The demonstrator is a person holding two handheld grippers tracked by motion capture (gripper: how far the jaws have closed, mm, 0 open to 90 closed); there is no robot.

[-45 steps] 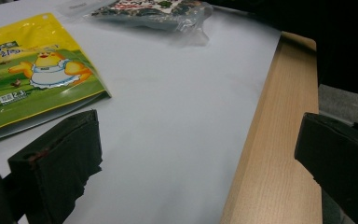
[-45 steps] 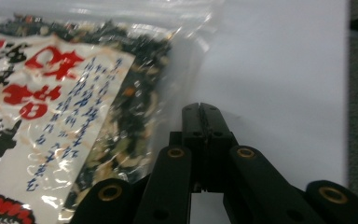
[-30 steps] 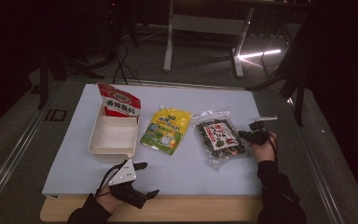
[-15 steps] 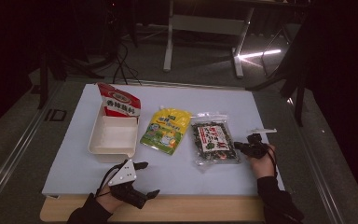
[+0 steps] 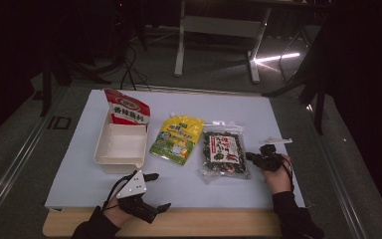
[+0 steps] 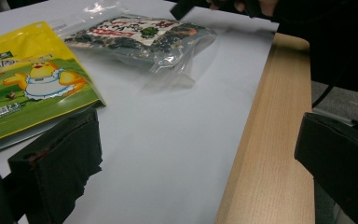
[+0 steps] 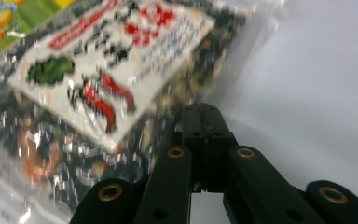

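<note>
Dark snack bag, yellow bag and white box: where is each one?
Dark snack bag (image 5: pixel 223 154): high view, on its white label.
Yellow bag (image 5: pixel 176 140): high view, middle of its printed front.
White box (image 5: pixel 121 145): high view, on its bare inner floor.

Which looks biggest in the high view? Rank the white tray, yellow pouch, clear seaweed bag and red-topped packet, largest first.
1. white tray
2. clear seaweed bag and yellow pouch: too alike to rank
3. red-topped packet, partly hidden behind the tray
</note>
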